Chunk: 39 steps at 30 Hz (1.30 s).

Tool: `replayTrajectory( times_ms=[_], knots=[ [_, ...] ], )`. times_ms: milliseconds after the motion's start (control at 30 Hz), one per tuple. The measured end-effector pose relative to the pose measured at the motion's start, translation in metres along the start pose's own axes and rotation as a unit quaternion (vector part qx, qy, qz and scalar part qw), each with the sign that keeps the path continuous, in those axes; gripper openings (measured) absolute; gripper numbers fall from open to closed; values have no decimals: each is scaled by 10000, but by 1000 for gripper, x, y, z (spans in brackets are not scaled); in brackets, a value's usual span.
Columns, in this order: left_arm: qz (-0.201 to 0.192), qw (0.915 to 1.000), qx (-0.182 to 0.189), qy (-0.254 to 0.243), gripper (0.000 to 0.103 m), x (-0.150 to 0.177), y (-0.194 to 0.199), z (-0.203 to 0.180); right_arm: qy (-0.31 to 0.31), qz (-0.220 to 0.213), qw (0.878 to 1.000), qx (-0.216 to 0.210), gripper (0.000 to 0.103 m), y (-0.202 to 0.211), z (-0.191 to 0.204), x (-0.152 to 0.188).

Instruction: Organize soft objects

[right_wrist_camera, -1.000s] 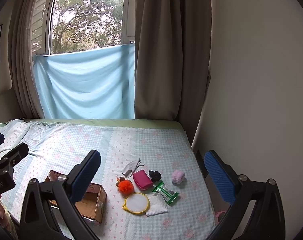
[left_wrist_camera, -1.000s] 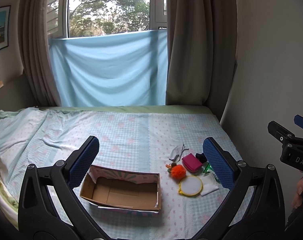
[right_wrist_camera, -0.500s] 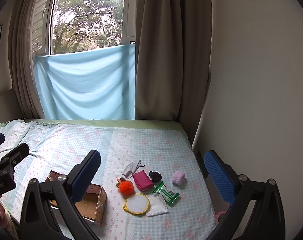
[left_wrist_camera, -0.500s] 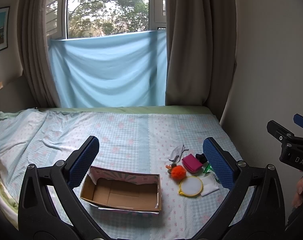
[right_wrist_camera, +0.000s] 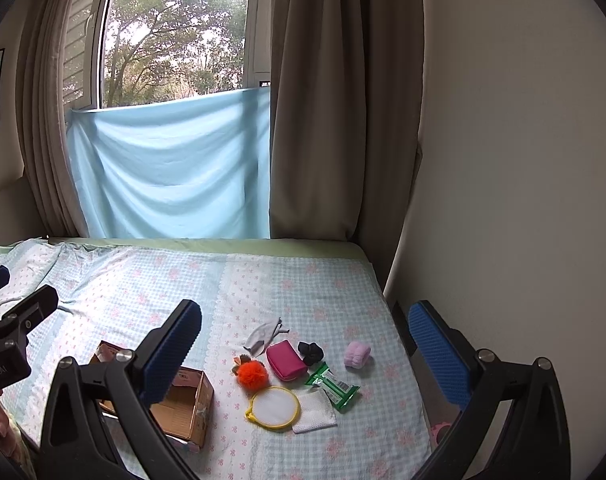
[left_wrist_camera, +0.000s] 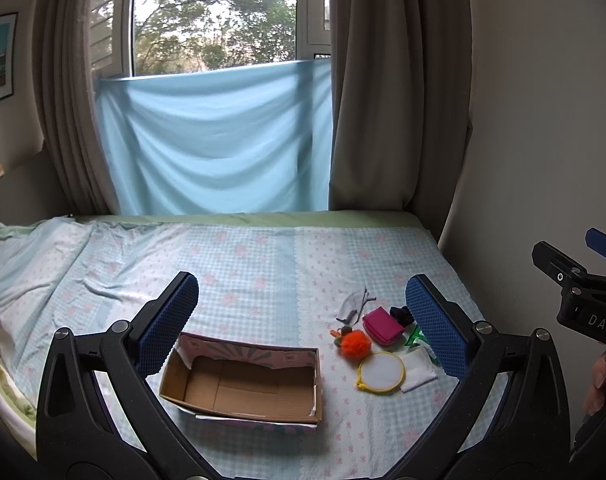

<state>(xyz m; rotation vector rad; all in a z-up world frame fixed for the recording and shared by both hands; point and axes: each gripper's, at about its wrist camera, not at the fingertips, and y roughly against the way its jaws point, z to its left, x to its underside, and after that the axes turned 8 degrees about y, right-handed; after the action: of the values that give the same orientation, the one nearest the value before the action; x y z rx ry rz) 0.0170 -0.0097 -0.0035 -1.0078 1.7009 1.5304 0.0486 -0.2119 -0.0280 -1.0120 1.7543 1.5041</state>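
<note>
An open cardboard box lies empty on the bed, also in the right wrist view. To its right lie soft items: an orange pompom, a pink pouch, a grey cloth, a black scrunchie, a pale pink puff, a green packet, a yellow-rimmed round pad and a white mesh cloth. My left gripper is open and empty above the box. My right gripper is open and empty, held above the items.
The bed has a blue checked sheet with rumpled folds at the left. A wall runs along its right edge. Curtains and a blue cloth hang behind. The right gripper's body shows at the right.
Both views have shifted very slightly; the grippers stay open and high above the bed. Nothing on the bed has moved.
</note>
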Motion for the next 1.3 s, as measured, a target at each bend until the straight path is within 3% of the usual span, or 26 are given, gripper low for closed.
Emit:
replayTrajectory(
  times_ms=[400,600,900,1300],
  knots=[
    [85,10000,2,46,103,2,-6,6,-6,14,10000,-11,103,-1,0,1],
    [461,9989,68,65,103,2,-30,11,-136,195,9997,-7,103,-17,1,2],
    [1427,9889,284,315,103,36,-124,-16,-521,795,9954,104,103,-99,-32,28],
    [2610,9594,24,1069,103,129,-288,-77,-743,1867,9793,264,103,-254,-99,95]
  ],
)
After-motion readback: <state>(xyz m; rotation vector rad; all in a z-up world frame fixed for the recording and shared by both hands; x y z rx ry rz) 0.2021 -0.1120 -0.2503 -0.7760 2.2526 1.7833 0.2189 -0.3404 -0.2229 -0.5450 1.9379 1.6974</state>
